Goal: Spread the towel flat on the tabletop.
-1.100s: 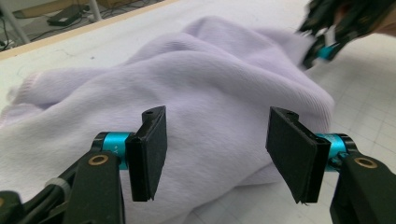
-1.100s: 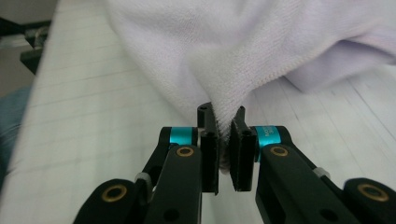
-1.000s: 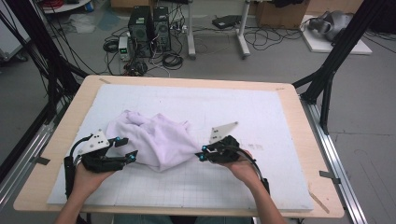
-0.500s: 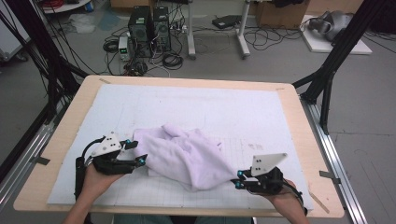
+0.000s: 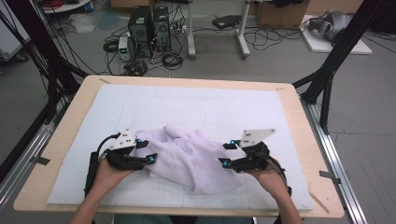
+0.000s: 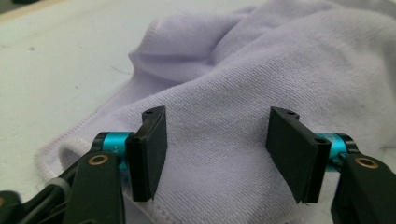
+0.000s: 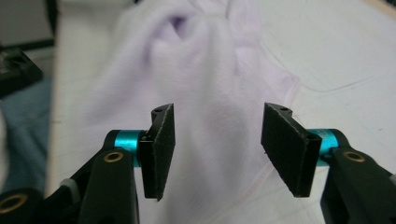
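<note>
Both jaws stood wide, clamping nothing: the right gripper [image 5: 225,154] had just been opening, the left gripper [image 5: 145,150] narrowing slightly. Closing there risked bunching the towel [image 5: 189,158] instead of catching its edge.

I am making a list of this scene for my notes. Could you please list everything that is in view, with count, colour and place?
towel: one, pale lilac, crumpled on the mat between the two grippers
mat: one, white with a faint grid, covering most of the table
table: one, light wood, edges showing around the mat
computer towers: two, black, on the floor beyond the table, with cables around them
frame legs: black, at both far sides of the table
left gripper: one, black with teal parts, jaws open, at the towel's left edge
right gripper: one, black with teal parts, jaws open, at the towel's right edge
hands: two, at the bottom, each holding a gripper
</note>
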`<action>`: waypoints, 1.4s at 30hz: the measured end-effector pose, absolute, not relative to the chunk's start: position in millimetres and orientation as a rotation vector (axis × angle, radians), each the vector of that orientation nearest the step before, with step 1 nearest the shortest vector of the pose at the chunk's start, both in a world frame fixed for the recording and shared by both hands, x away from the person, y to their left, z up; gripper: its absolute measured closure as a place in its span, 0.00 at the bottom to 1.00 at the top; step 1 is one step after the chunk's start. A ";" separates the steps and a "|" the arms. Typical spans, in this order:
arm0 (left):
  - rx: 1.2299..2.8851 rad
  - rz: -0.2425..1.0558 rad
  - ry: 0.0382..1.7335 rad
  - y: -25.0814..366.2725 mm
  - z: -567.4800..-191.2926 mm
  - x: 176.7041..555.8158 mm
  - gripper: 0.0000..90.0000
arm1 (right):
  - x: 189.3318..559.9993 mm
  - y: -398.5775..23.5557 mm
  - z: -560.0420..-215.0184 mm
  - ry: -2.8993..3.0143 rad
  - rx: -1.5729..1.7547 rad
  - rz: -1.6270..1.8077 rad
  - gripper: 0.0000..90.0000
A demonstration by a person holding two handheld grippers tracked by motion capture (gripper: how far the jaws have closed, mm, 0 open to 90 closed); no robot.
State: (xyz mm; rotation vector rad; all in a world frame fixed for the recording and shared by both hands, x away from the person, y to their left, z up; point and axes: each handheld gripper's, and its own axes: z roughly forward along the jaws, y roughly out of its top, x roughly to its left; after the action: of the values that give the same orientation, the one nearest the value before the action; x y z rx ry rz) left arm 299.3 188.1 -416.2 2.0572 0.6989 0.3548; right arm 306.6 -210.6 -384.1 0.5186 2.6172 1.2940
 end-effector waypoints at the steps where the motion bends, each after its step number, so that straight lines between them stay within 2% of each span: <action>1: 2.074 0.341 0.692 187.1 -418.2 300.8 0.58 | 317.7 -198.6 -394.9 2.657 0.523 1.245 0.51; 2: 2.090 0.324 0.677 186.0 -420.0 301.8 0.58 | 317.7 -198.6 -394.9 2.657 0.523 1.245 0.51; 3: 2.107 0.318 0.663 184.7 -421.6 302.2 0.67 | 321.8 -194.8 -400.4 2.677 0.526 1.212 0.58; 4: 2.117 0.308 0.654 183.2 -423.0 302.0 0.72 | 324.7 -193.3 -405.7 2.705 0.538 1.206 0.69; 7: 2.153 0.298 0.612 179.6 -425.0 299.7 0.93 | 327.1 -196.5 -419.5 2.780 0.554 1.212 0.92; 10: 2.162 0.304 0.589 178.3 -424.1 296.4 0.99 | 317.2 -204.9 -419.5 2.773 0.536 1.213 0.94; 17: 2.123 0.324 0.552 188.7 -412.5 277.6 0.99 | 280.9 -236.9 -402.1 2.703 0.507 1.284 0.94; 22: 2.124 0.283 0.549 201.3 -415.3 264.9 0.99 | 249.2 -248.7 -399.3 2.722 0.503 1.259 0.94; 24: 2.105 0.266 0.554 205.7 -414.1 263.2 0.96 | 239.5 -248.9 -399.1 2.742 0.470 1.250 0.91; 26: 2.078 0.255 0.570 207.3 -409.5 263.8 0.84 | 235.4 -248.5 -396.3 2.717 0.471 1.265 0.76; 30: 2.038 0.287 0.582 202.6 -395.0 268.6 0.62 | 246.7 -250.9 -382.0 2.625 0.541 1.320 0.58; 36: 2.010 0.319 0.575 190.7 -379.9 289.4 0.57 | 288.0 -243.4 -370.2 2.584 0.604 1.301 0.58; 42: 2.035 0.305 0.668 182.9 -391.4 319.0 0.52 | 341.9 -216.3 -391.2 2.624 0.698 1.302 0.55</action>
State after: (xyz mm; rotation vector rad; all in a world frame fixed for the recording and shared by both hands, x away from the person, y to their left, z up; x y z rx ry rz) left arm 319.0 182.9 -391.4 2.0350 0.6679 0.3045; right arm 341.9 -216.3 -391.2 0.6978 2.6243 1.3019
